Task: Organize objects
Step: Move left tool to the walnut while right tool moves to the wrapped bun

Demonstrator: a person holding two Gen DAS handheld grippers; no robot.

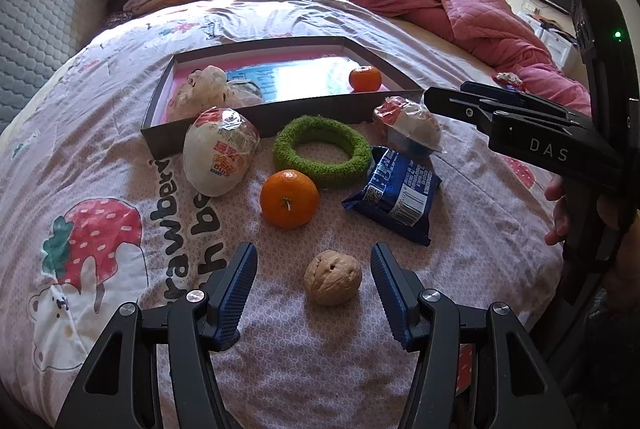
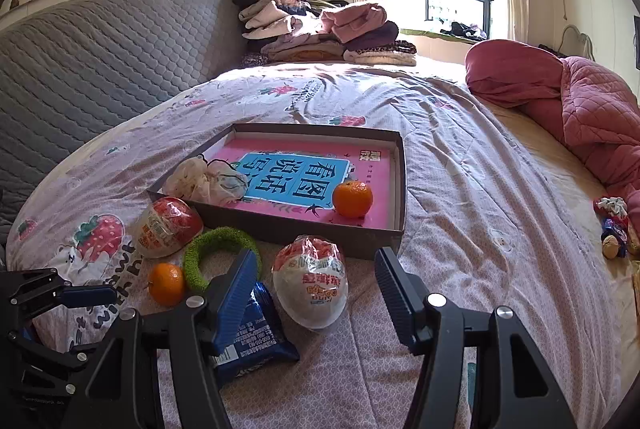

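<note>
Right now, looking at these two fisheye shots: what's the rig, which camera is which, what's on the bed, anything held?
No robot: a person carries two handheld grippers, each with a camera looking along its fingers.

The left gripper is open, with a walnut lying between its fingers, ungripped. The right gripper is open, with a wrapped egg-shaped snack ahead.

On the bedspread: a second egg snack, an orange, a green ring, a blue packet. The shallow box holds another orange and a crumpled bag. Nothing is held.
</note>
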